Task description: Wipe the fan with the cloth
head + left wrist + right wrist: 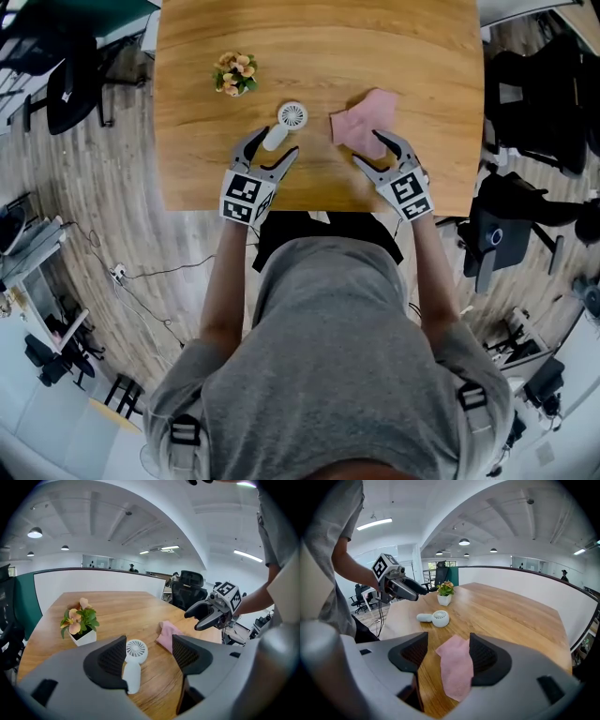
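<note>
Wooden table point(319, 47), white fan point(289, 120) lying flat, pink cloth point(362, 126), potted flowers point(235, 74)

- 1 wooden table point(319, 47)
- 1 small white handheld fan point(292, 116)
- 1 pink cloth point(361, 120)
- 1 potted plant point(235, 74), white pot, peach flowers
- 2 hand-held two-jaw grippers: left gripper point(274, 142), right gripper point(368, 147)
- 2 marker cubes, one per gripper
- 1 person point(347, 356) in a grey T-shirt, 2 bare forearms in view
- 2 black office chairs clearly seen: chair left of the table point(70, 80), chair right of the table point(530, 94); more dark furniture at the right edge, can't count it
</note>
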`<state>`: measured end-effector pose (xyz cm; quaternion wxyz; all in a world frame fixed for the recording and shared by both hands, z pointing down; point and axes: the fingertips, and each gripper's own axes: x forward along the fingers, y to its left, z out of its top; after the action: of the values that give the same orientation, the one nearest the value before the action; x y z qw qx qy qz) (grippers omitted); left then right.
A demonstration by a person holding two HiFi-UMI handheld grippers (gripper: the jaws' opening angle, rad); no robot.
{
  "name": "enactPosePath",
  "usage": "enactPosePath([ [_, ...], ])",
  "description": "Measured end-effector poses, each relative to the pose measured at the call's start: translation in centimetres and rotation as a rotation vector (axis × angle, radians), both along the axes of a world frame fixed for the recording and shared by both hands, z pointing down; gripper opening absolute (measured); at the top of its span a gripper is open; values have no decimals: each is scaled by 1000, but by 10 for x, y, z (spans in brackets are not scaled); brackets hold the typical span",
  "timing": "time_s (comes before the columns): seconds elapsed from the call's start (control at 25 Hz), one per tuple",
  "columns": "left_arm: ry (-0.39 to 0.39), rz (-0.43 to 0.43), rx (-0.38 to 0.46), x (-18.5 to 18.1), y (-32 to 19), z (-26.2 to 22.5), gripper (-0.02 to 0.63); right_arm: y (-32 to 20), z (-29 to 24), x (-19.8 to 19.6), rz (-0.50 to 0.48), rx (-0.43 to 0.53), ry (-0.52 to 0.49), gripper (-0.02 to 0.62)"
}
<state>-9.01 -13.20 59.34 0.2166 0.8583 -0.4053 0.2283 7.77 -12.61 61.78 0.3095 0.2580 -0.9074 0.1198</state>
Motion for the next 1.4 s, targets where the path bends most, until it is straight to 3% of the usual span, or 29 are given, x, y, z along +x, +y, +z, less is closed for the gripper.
enactPosePath([
  [0.64,-123,72,-75,4,-36,83,357,-21,50,-2,23,-98,72,298],
  [0.88,-179,113,-81,9,-42,102,368,-30,64,-5,5,-89,122,299],
  [1.04,-187,126,-100,10,-42,112,370,-28,83,-11,-31,-101,190,304],
  [1.4,-205,141,-102,14,-47,129,371,-33,108,-24,-51,-102,238,302],
])
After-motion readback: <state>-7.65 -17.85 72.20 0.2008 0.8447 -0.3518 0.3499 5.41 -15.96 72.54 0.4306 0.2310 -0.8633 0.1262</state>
